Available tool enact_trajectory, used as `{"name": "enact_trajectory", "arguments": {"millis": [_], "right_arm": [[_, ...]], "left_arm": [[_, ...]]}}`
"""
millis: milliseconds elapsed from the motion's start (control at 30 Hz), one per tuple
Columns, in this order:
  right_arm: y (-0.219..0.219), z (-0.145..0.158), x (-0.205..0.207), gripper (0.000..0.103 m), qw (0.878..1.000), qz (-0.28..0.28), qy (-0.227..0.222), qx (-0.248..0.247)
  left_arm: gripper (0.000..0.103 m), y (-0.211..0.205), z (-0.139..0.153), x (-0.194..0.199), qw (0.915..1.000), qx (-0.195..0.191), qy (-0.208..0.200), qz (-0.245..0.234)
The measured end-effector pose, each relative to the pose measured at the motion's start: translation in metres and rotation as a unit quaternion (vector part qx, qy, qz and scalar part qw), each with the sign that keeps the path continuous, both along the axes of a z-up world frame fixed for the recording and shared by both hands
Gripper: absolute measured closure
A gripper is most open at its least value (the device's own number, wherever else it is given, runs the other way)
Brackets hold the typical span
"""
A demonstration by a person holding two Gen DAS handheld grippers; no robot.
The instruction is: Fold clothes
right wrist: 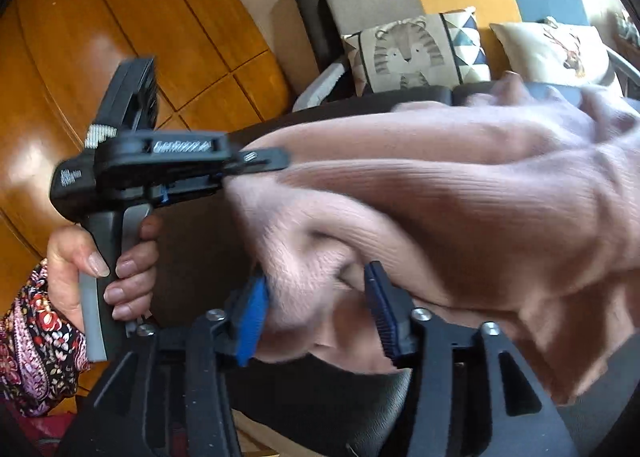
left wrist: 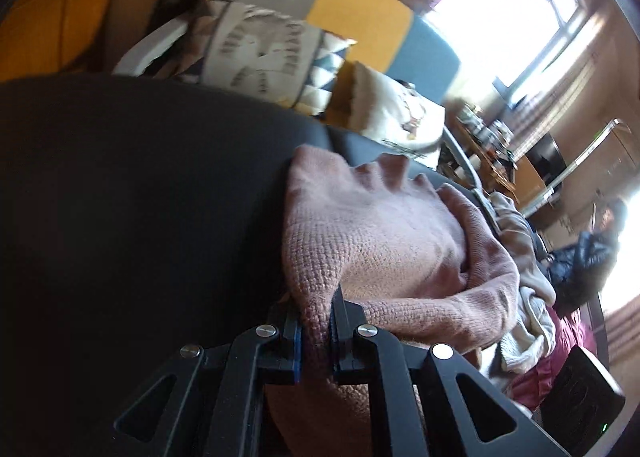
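The left gripper [left wrist: 316, 331] pinches an edge of the pink sweater [left wrist: 376, 241], which lies bunched and unfolded on a dark surface [left wrist: 140, 197], while the right gripper [right wrist: 320, 317] stands parted around a fold, so folding seems unfinished.

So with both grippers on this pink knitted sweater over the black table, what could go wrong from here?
1. The left gripper pinches only a narrow bunched edge of the pink knitted sweater, which might slip out or stretch.
2. The right gripper stands wide around a thick wad, so its hold looks loose.
3. Other clothes piled beside it on the black table could get dragged along.
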State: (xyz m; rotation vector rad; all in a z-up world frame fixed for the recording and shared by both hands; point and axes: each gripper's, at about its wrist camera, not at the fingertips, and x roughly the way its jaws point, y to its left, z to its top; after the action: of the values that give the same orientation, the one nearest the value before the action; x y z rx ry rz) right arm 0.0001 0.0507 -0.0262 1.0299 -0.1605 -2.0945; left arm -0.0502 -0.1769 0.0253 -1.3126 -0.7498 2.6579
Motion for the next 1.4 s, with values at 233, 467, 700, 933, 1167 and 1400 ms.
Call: {"name": "enact_trajectory", "arguments": {"millis": [233,467,700,933,1167,1400], "right_arm": [[0.055,0.010,0.002,0.047,0.993,-0.112,0.030,0.037],[0.094,0.021,-0.031,0.044,0.965,-0.235,0.054,0.106],[0.093,0.028,-0.069,0.028,0.952,-0.266,0.066,0.140],[0.082,0.018,-0.100,0.027,0.957,-0.243,0.033,0.153],[0.068,-0.012,-0.116,0.027,0.959,-0.236,-0.039,0.153],[0.067,-0.031,-0.113,0.069,0.969,-0.216,-0.076,0.090]], "left_arm": [[0.094,-0.033,-0.023,0.043,0.9993,-0.013,-0.015,0.032],[0.094,-0.047,-0.038,0.079,0.9986,0.000,-0.033,0.041],[0.094,-0.044,-0.034,0.093,0.9990,-0.010,-0.027,0.035],[0.093,-0.038,-0.033,0.088,0.9989,-0.020,-0.031,0.030],[0.093,-0.033,-0.040,0.076,0.9979,-0.023,-0.052,0.029],[0.093,-0.015,-0.052,0.068,0.9966,-0.048,-0.065,0.016]]}}
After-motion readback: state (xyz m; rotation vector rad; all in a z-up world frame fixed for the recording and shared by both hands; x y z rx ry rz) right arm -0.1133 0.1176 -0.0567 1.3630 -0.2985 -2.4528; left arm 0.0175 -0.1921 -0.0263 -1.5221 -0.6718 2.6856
